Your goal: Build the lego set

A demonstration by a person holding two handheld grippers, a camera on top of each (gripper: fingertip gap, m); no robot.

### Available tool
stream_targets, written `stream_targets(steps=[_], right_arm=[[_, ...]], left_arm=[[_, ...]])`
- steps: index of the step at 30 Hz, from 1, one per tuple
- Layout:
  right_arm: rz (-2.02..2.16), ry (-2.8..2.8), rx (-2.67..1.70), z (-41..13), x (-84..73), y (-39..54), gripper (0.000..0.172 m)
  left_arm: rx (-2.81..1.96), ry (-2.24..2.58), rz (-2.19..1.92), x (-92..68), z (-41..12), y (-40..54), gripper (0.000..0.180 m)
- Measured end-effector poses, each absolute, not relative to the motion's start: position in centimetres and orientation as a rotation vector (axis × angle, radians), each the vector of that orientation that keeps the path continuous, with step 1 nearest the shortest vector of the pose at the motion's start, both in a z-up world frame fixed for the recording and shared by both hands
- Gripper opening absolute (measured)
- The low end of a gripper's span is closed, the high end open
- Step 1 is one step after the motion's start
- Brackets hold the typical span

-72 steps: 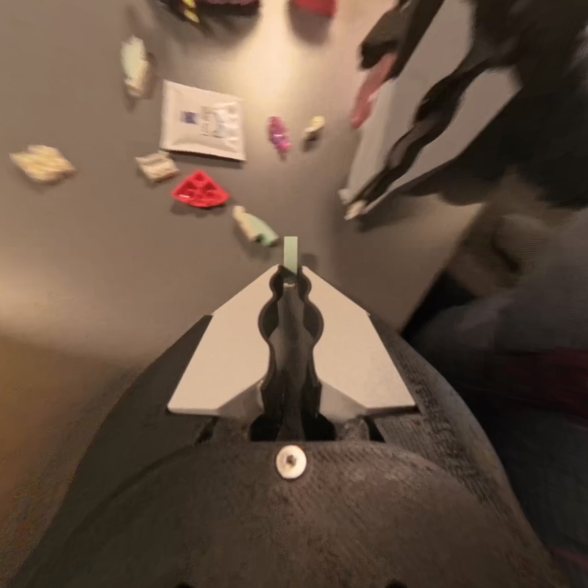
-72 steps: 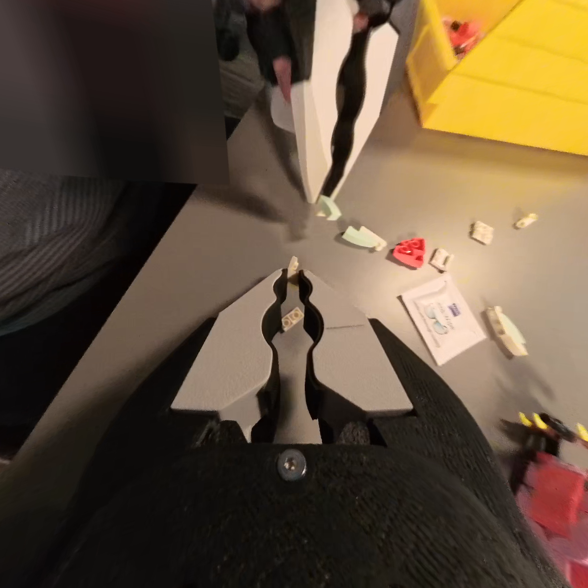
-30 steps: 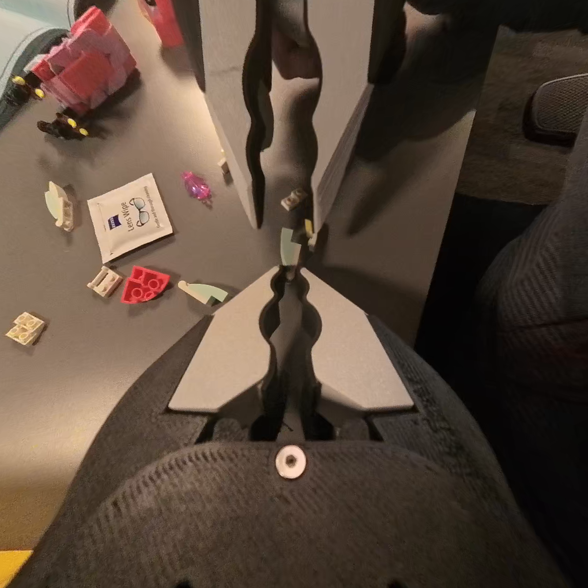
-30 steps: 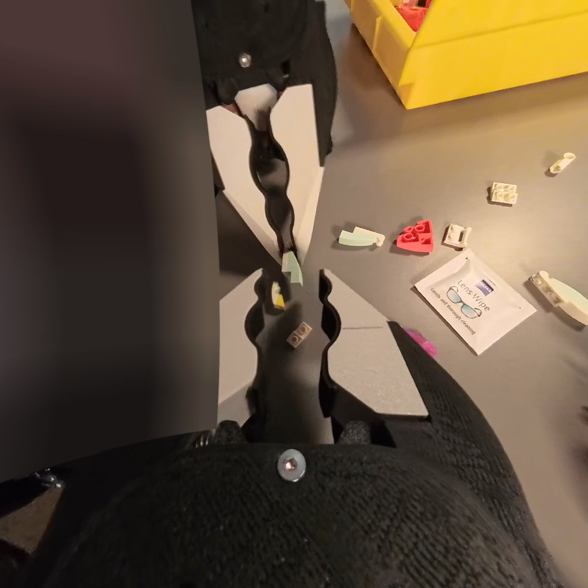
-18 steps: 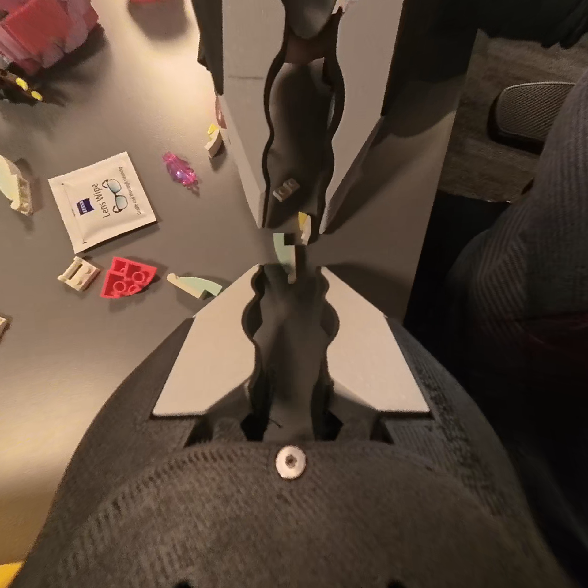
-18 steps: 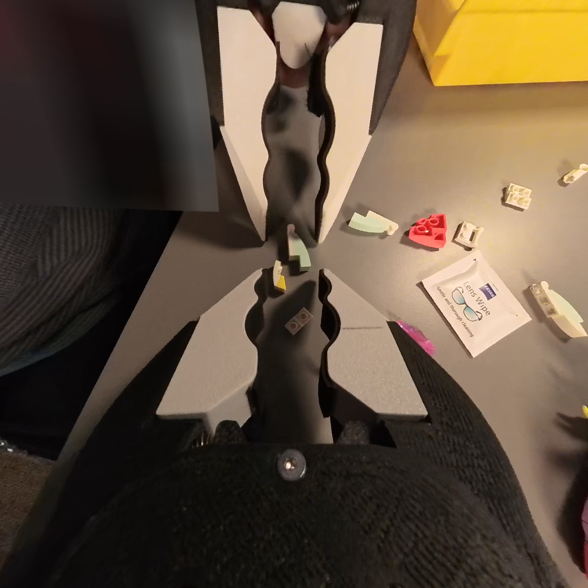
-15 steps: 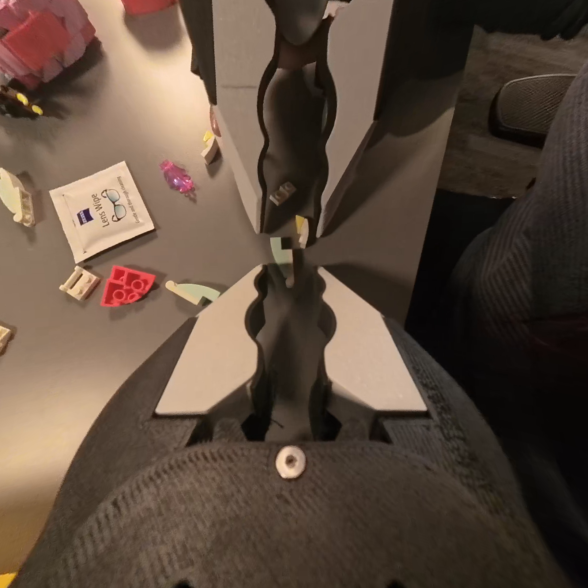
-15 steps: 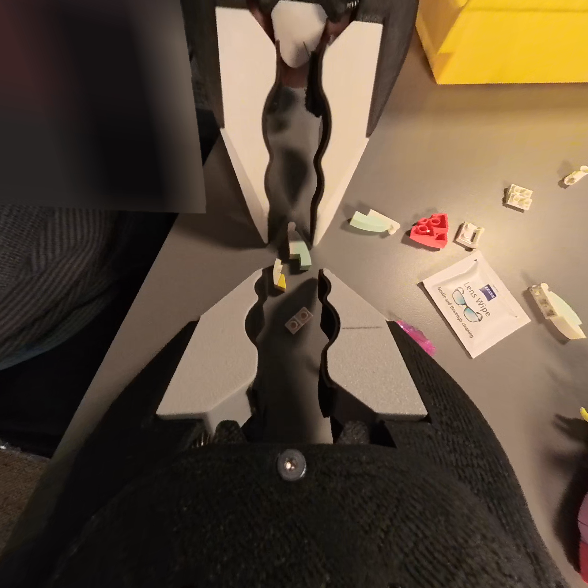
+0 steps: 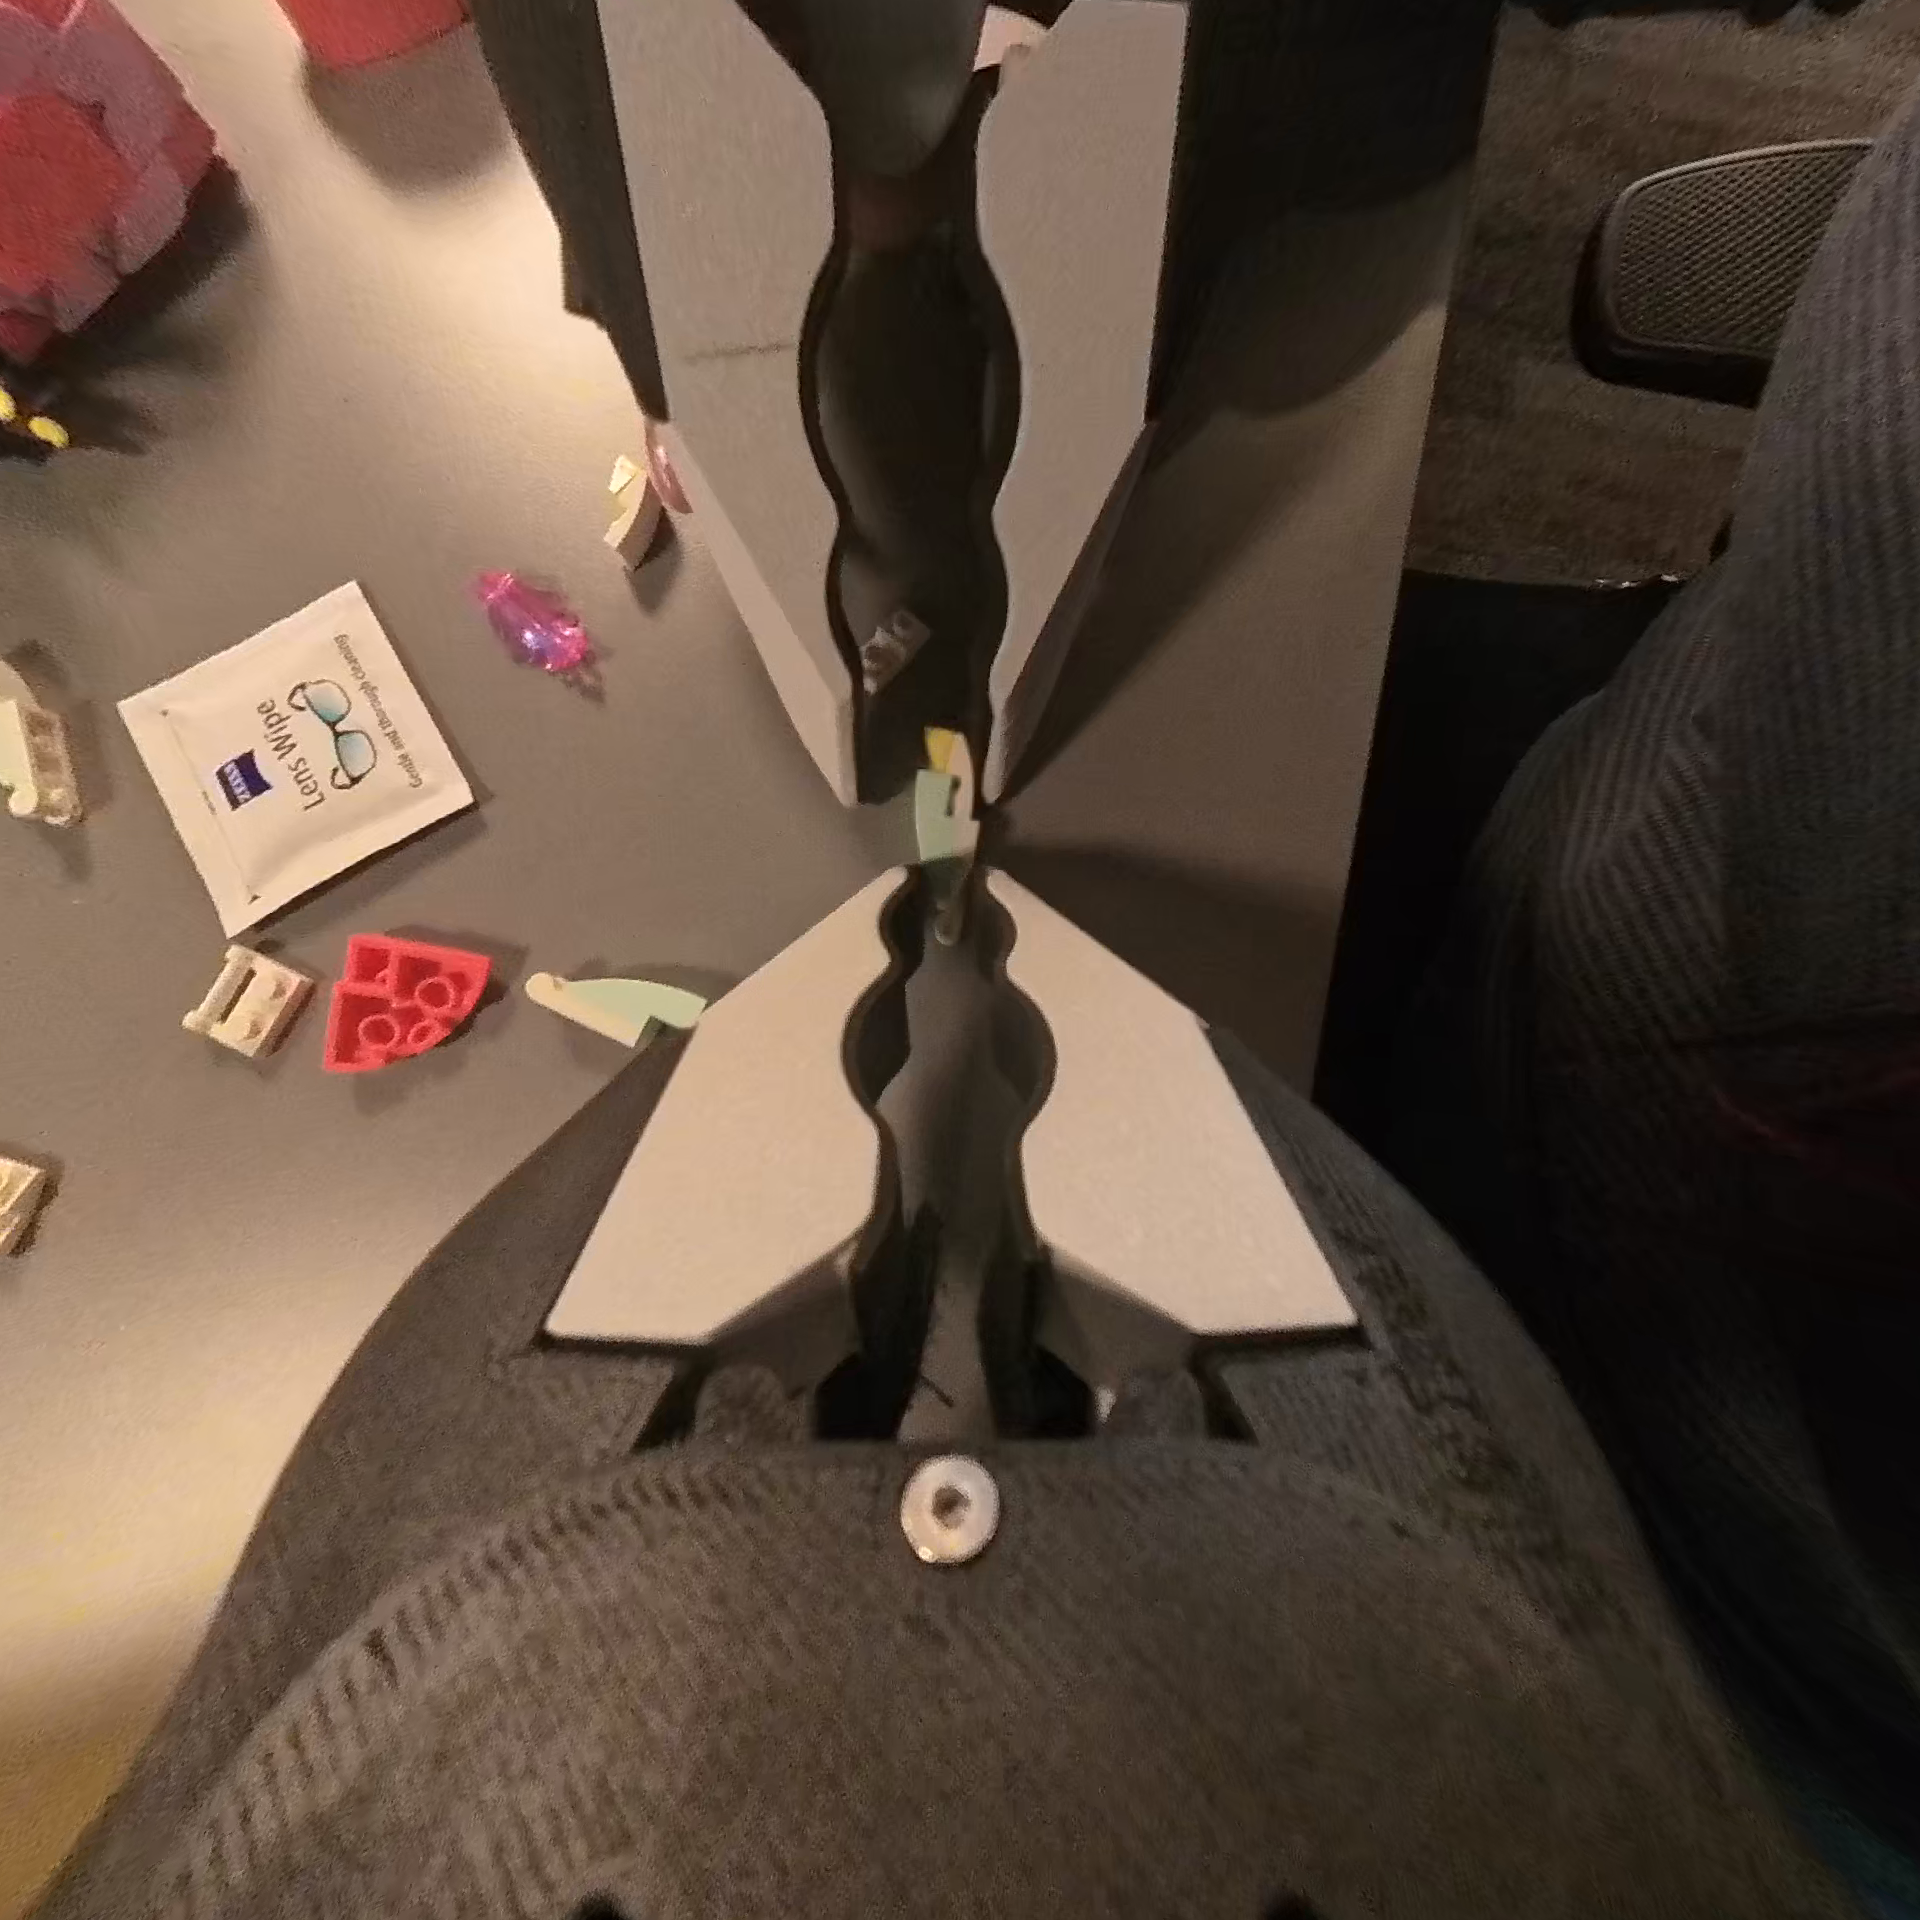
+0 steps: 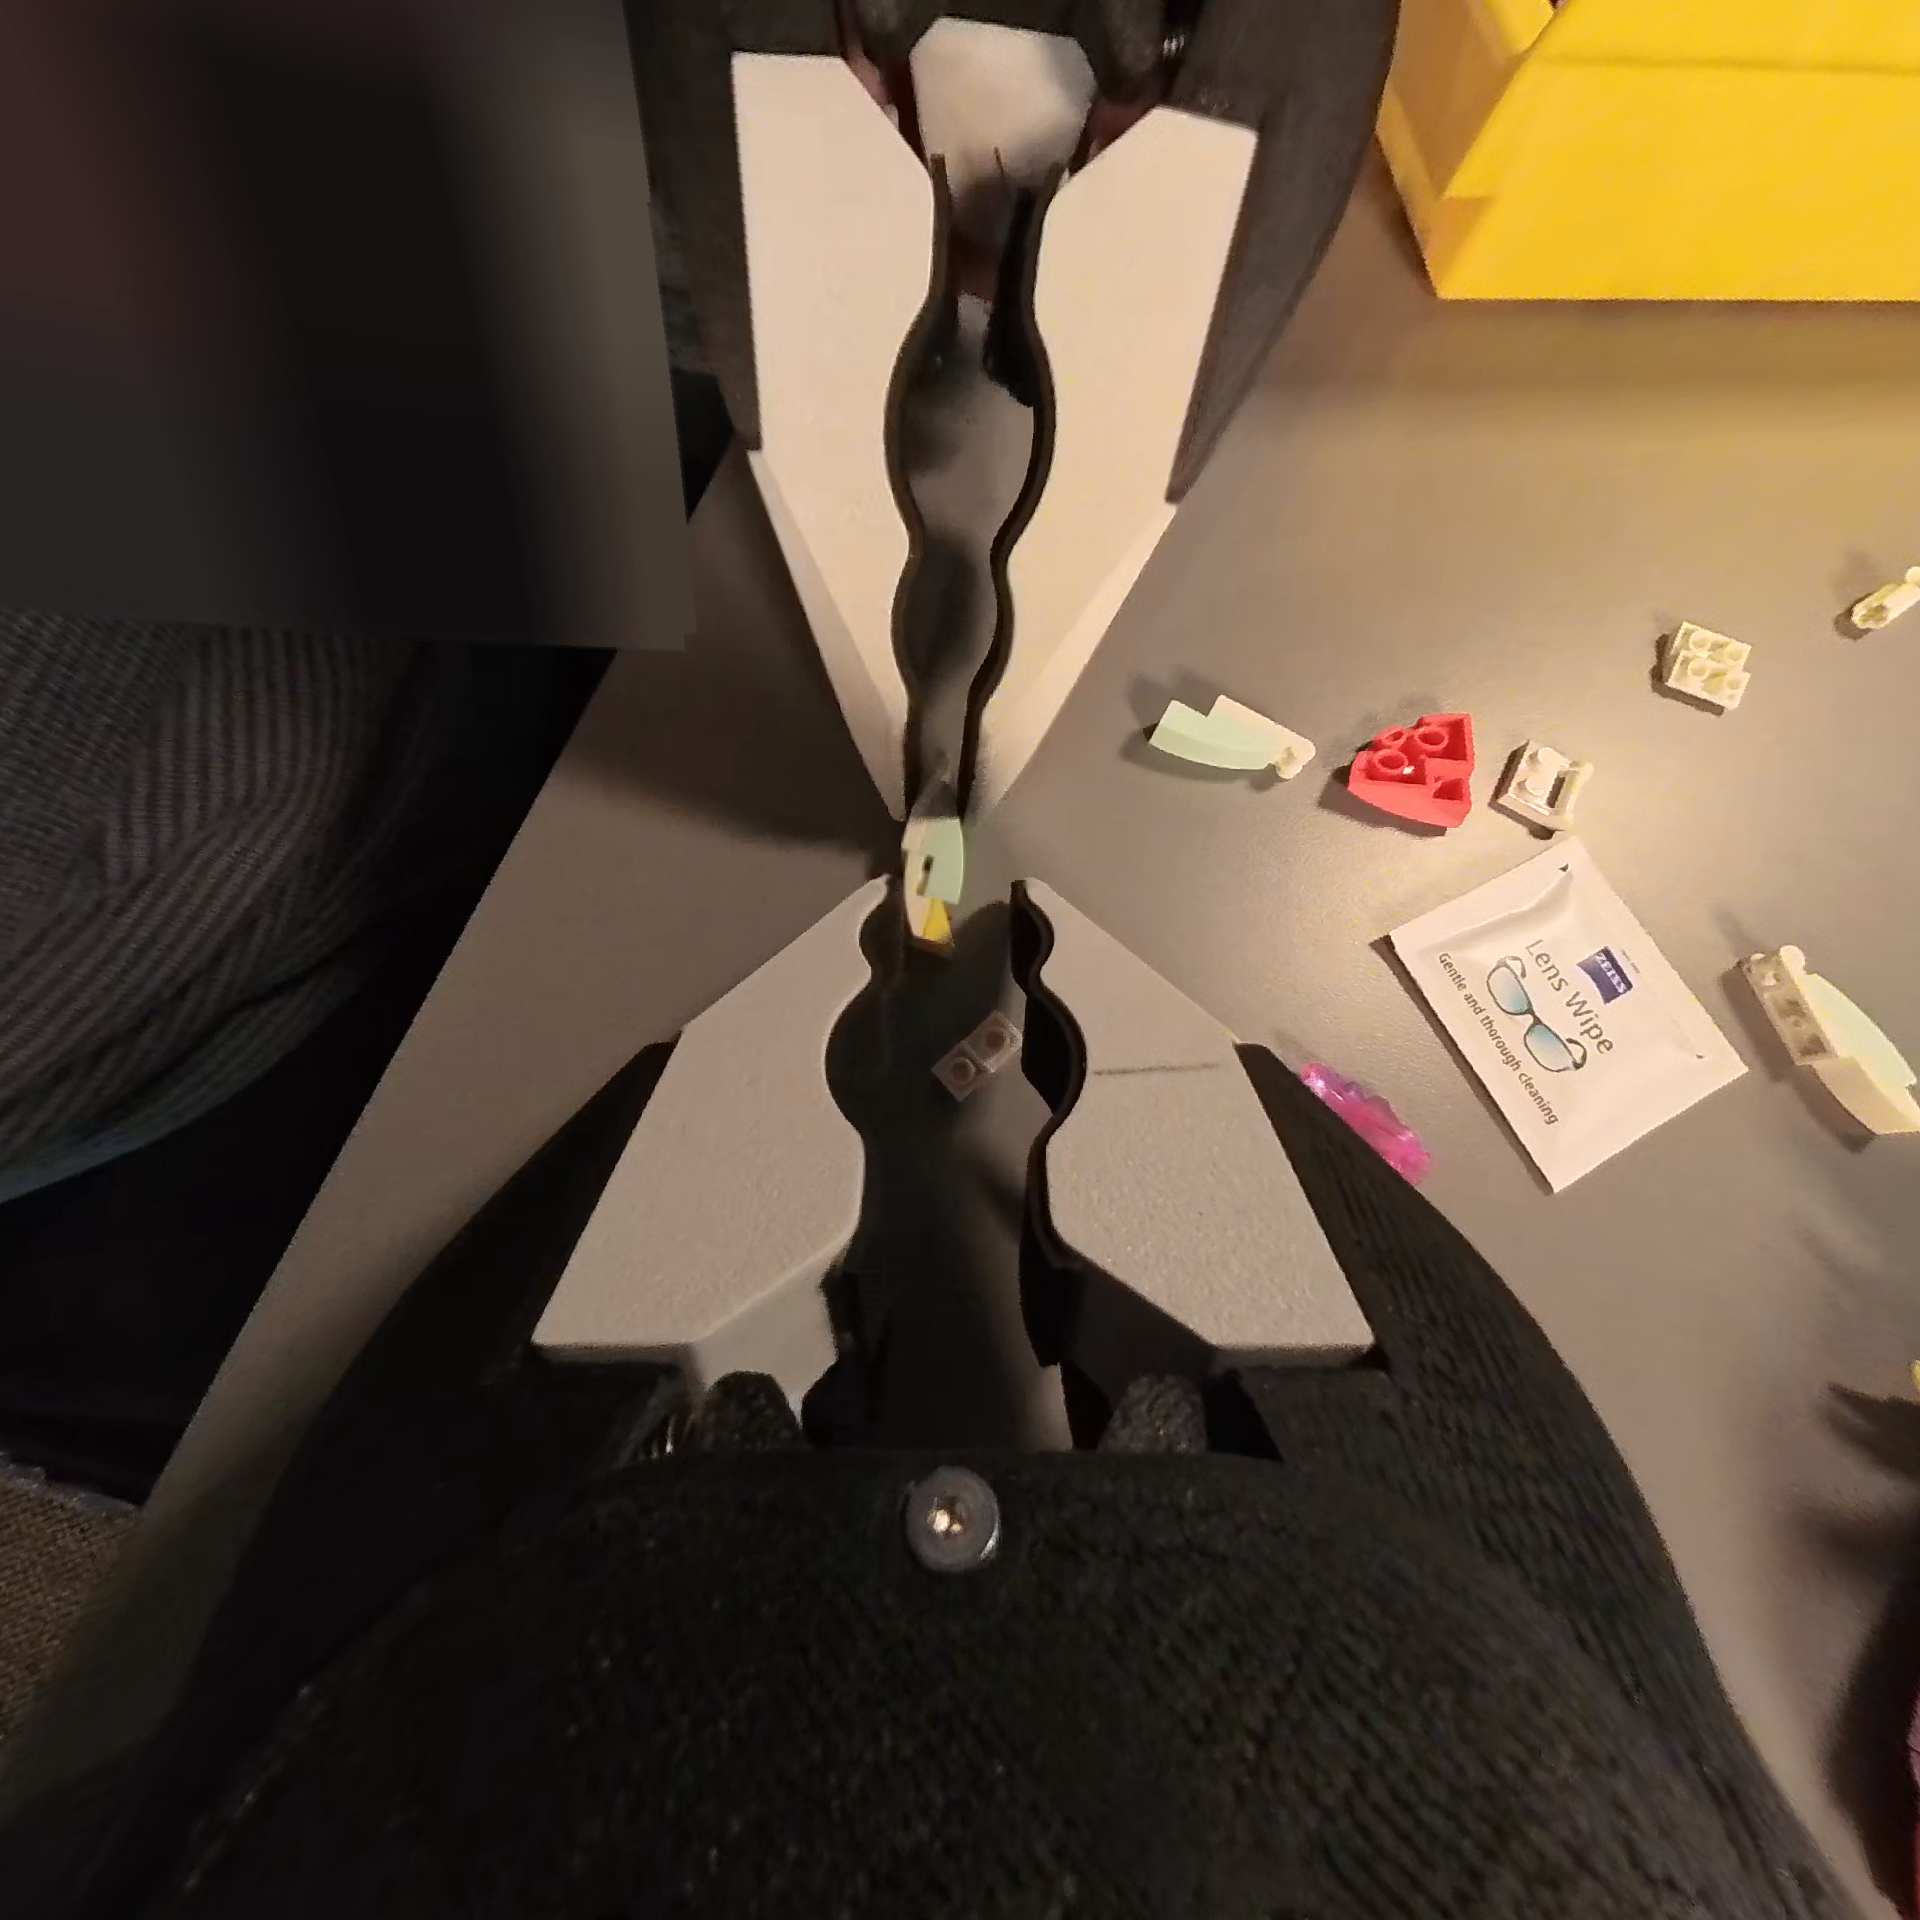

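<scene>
Currently a mint-green curved brick [image 9: 940, 821] is pinched in the left gripper [image 9: 948, 883], jaws narrow. Its far end sits beside a yellow-cream piece [image 10: 928, 920] by the right gripper [image 10: 951, 899], whose grasp cannot be told. Beyond the brick, a red wedge brick [image 9: 400, 997] lies on the grey counter [image 9: 623, 852].

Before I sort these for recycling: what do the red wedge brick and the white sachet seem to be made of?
The red wedge brick looks like hard moulded plastic, slightly glossy: crisp edges and round studs. The white sachet looks like thin matte foil or plastic-coated paper, flat with crimped sealed edges; which one I cannot tell.
</scene>
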State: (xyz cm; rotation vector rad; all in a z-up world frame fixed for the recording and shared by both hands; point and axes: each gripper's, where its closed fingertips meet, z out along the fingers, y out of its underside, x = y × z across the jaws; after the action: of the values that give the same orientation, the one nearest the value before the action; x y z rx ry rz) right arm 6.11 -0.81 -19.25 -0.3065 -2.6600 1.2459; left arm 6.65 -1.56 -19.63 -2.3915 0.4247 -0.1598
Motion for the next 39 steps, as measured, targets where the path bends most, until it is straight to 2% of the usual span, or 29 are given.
stream_targets(steps=[5, 12, 21, 32, 33, 36, 39], right_arm=[[1.256, -2.678, -0.276, -19.3, 6.5, -1.0, 0.01], [1.126, -2.595, -0.11, -19.1, 6.3, -1.0, 0.007], [1.066, -2.436, -0.109, -17.2, 4.7, -0.7, 0.007], [1.126, -2.415, -0.157, -17.2, 4.3, -0.7, 0.007], [1.134, -2.404, -0.161, -17.2, 4.2, -0.8, 0.008], [1.193, -2.375, -0.149, -16.5, 4.4, -0.8, 0.031], [1.244, -2.391, -0.209, -15.8, 4.3, 0.9, 0.034]], left_arm=[[-2.401, 0.434, -0.164, 6.7, -19.6, -1.5, 0.008], [-2.377, 0.537, -0.006, 6.4, -19.5, -1.5, 0.007], [-2.333, 0.49, 0.169, 4.8, -17.9, -1.1, 0.007], [-2.341, 0.39, 0.142, 4.4, -17.8, -1.1, 0.006], [-2.343, 0.38, 0.138, 4.3, -17.9, -1.1, 0.006], [-2.341, 0.331, 0.155, 3.6, -18.0, -1.2, 0.006], [-2.339, 0.241, 0.181, 2.3, -17.6, -1.7, 0.006]])
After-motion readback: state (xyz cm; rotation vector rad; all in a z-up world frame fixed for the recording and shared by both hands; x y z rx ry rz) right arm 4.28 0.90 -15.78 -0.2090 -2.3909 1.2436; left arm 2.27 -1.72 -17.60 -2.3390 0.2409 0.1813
